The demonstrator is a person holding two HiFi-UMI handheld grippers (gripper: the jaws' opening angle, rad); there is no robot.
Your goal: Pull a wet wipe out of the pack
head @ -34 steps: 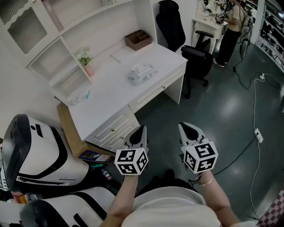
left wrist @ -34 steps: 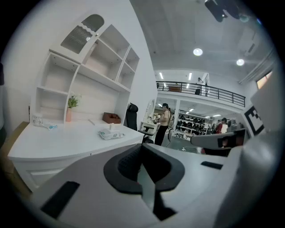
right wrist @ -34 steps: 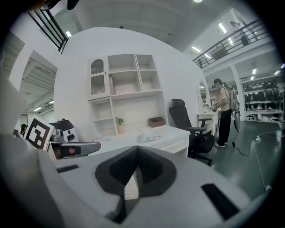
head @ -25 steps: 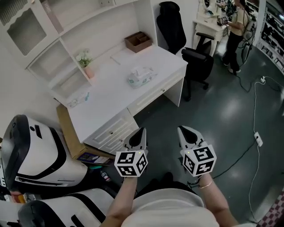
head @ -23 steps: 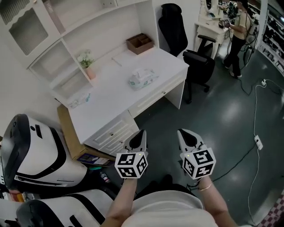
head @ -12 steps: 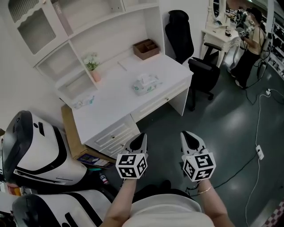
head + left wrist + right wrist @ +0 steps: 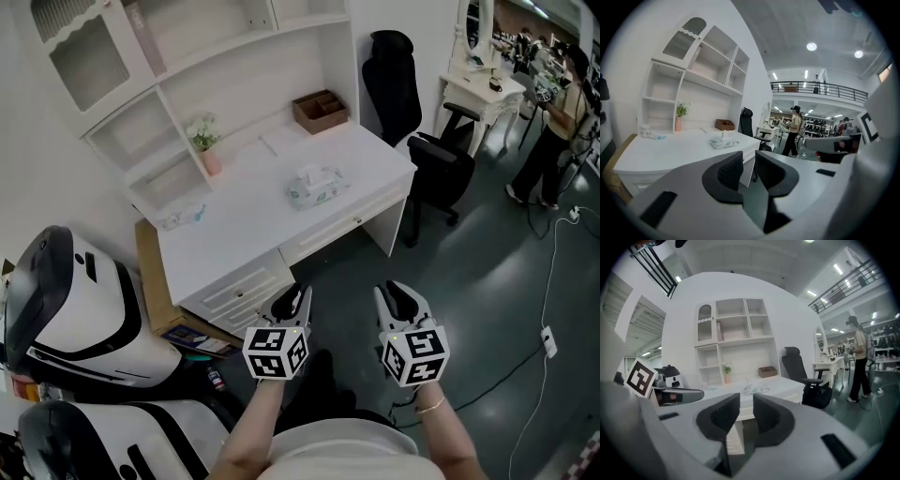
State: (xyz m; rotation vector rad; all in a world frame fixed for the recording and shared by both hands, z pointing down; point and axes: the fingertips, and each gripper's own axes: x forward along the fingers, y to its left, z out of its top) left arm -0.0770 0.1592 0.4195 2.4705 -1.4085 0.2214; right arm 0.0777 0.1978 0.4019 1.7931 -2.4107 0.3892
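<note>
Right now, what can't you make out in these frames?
Pack: head view, too small to tell whether its flap is open.
Box: head view, contents too small and shadowed.
Shelf clutter: head view, too small to name.
Machine: head view, cut off by left edge.

worktop [image 7: 239,225]: white, smooth, kinda satin
wipe pack [image 7: 313,186]: soft crinkly plastic film
floor [image 7: 487,267]: dark, glossy, reflects light
little tray [image 7: 320,111]: brown wood, matt
</note>
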